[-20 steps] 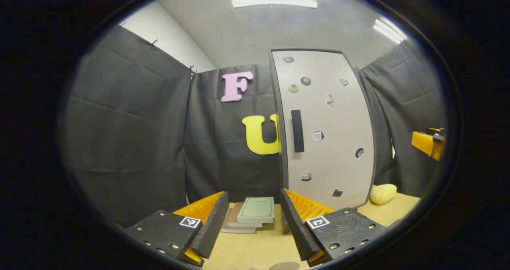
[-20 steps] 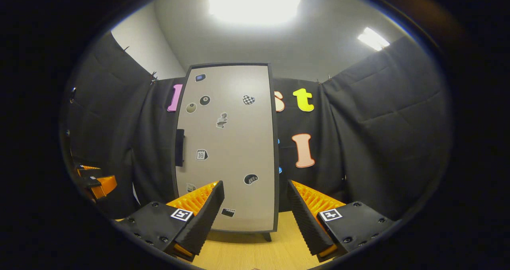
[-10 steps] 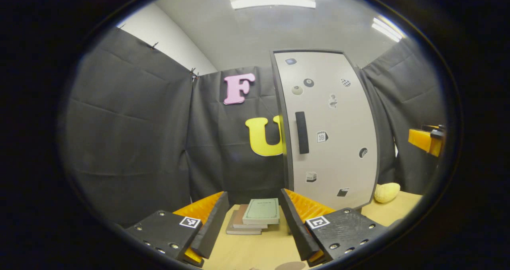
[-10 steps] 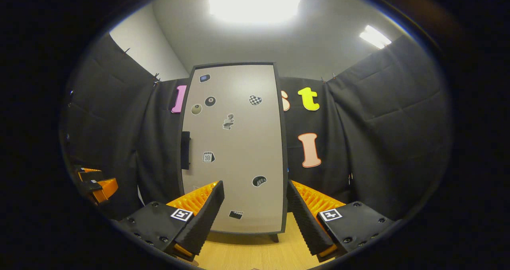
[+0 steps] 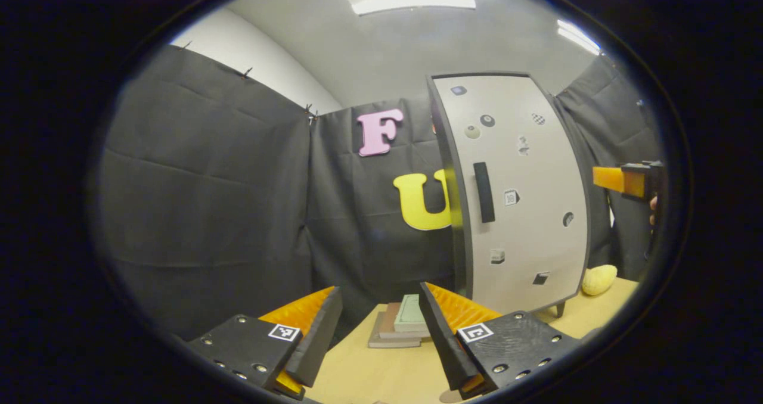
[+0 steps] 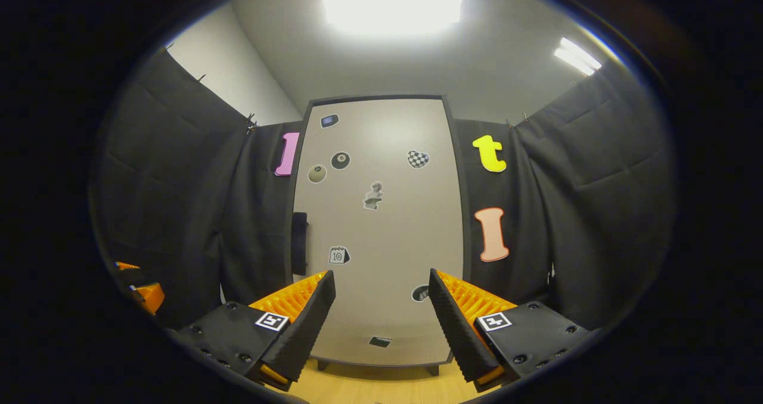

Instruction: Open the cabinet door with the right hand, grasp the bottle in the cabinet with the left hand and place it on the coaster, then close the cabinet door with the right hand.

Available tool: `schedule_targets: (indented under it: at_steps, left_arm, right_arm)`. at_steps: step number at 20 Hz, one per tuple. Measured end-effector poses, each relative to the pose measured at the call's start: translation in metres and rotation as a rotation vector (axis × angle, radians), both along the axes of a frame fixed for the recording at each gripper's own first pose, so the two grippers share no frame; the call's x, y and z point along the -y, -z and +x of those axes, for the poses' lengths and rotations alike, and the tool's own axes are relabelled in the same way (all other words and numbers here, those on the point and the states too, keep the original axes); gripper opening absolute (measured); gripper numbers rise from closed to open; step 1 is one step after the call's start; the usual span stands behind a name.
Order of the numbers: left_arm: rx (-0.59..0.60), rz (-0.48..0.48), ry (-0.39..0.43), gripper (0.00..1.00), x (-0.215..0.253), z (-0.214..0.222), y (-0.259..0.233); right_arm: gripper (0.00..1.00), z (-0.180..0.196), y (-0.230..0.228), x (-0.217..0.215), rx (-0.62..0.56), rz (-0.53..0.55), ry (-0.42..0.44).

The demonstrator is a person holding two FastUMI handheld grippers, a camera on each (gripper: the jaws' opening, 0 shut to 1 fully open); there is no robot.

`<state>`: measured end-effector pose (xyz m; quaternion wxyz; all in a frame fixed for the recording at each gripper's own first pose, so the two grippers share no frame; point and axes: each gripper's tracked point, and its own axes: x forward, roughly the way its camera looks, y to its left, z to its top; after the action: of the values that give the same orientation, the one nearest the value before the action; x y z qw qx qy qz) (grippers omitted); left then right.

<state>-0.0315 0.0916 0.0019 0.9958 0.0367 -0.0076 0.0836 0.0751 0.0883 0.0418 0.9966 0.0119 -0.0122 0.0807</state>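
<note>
A tall cabinet stands on the wooden table with its grey door [image 6: 381, 225] closed, stickers scattered over it. Its dark vertical handle [image 6: 299, 243] runs along the door's left edge. My right gripper [image 6: 381, 326] is open in front of the door's lower part, apart from it. In the left gripper view the cabinet door [image 5: 524, 201] stands to the right with its handle [image 5: 484, 192] facing me. My left gripper [image 5: 381, 338] is open over the table, nothing between its fingers. The other gripper [image 5: 626, 180] shows at the far right, held by a hand. A round edge at the table's front [image 5: 448, 396] may be the coaster. The bottle is hidden.
A small stack of books [image 5: 400, 328] lies on the table [image 5: 369, 374] just beyond my left gripper. A pale yellow lumpy object [image 5: 598, 279] rests to the right of the cabinet. Black cloth walls close in the booth on all sides.
The right gripper has moved closer to the cabinet door, which now looms larger and more centred. The left gripper has swung left, so cabinet and books slid right in its view.
</note>
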Motion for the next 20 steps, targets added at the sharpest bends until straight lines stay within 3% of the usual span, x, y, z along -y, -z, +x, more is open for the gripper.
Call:
schedule_targets:
  at_steps: [11, 20]
  left_arm:
    - [-0.046, -0.002, -0.192, 0.77, -0.102, -0.038, 0.022]
    - [-0.077, -0.011, -0.293, 0.81, -0.159, -0.059, 0.04]
  right_arm:
    - [0.99, 0.061, -0.021, -0.093, -0.008, 0.005, -0.113]
    - [0.99, 0.119, -0.007, -0.144, -0.072, -0.015, -0.12]
